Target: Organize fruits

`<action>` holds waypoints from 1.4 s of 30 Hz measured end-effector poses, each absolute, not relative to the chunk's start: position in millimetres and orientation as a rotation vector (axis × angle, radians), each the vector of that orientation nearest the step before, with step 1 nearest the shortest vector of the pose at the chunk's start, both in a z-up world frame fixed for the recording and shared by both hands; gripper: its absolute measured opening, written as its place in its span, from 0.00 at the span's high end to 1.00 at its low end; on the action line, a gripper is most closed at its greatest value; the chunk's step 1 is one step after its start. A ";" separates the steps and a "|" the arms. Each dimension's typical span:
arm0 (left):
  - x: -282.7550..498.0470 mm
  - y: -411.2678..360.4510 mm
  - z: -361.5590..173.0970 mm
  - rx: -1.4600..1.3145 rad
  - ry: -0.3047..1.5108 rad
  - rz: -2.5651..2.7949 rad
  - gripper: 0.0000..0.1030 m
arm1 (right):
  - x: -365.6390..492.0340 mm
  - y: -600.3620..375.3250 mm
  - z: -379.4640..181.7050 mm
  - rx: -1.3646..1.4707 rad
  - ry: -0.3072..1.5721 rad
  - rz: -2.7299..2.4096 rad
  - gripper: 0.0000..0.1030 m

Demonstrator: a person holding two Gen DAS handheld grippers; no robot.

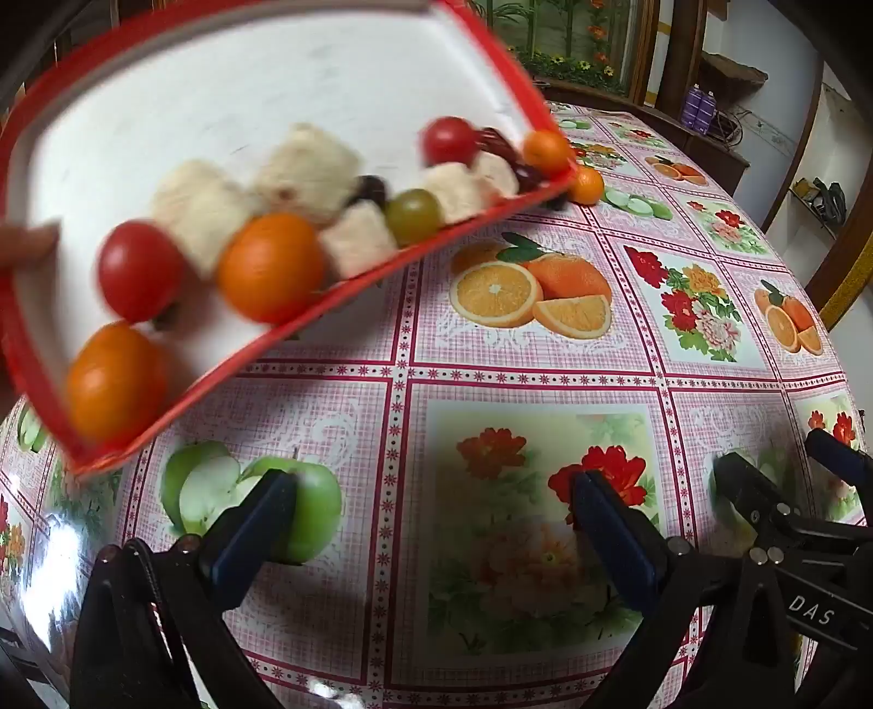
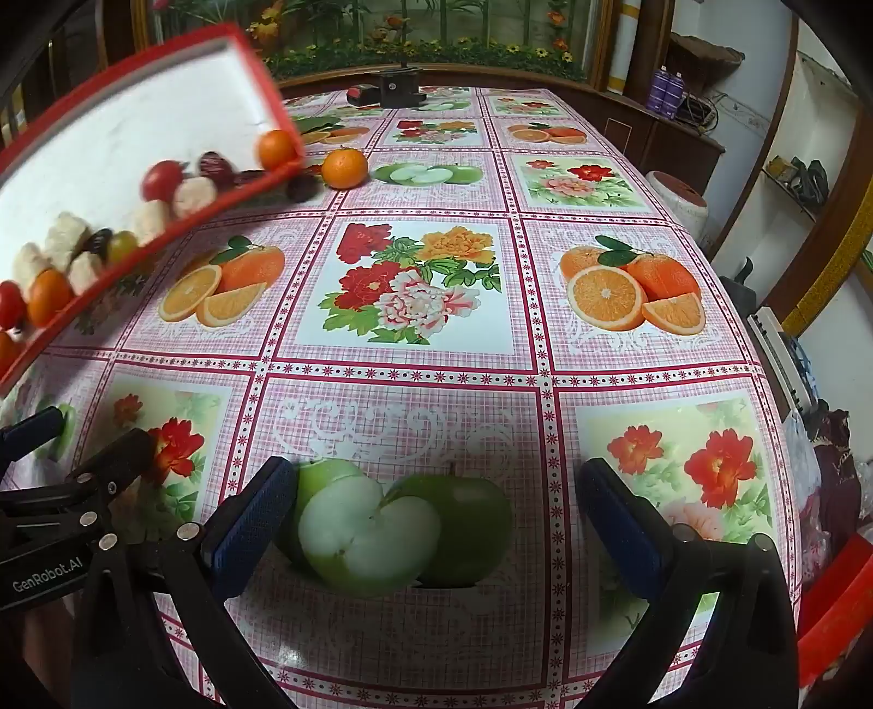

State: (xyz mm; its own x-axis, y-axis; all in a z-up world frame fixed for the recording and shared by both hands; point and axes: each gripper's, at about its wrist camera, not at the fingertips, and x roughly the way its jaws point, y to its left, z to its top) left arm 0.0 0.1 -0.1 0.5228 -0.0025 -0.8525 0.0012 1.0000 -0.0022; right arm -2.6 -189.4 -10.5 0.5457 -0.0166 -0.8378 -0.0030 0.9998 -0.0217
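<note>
Floral-patterned tablecloth (image 2: 436, 349), dark wooden cabinets (image 2: 676, 136), white walls (image 2: 764, 98), possibly a flower mural (image 2: 425, 32)

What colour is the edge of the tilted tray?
Red; the tray rim shows best in the left wrist view.

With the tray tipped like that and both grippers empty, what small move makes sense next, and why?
Probably wait, holding both grippers back. The red-rimmed tray is tilted above the table, its fruit heaped at the low edge; one small orange already lies on the cloth. The left gripper and right gripper are open and empty, so nothing is settled enough to pick except that orange.
</note>
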 end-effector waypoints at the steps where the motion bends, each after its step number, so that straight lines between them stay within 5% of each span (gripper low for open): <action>1: 0.0 0.0 0.0 0.000 1.019 -0.001 0.00 | -2.7 -189.3 -10.5 -0.023 0.992 -0.009 0.00; 42: -2.7 2.8 0.6 0.002 1.019 0.000 0.00 | -2.1 -189.2 -9.8 -0.022 0.995 -0.008 0.00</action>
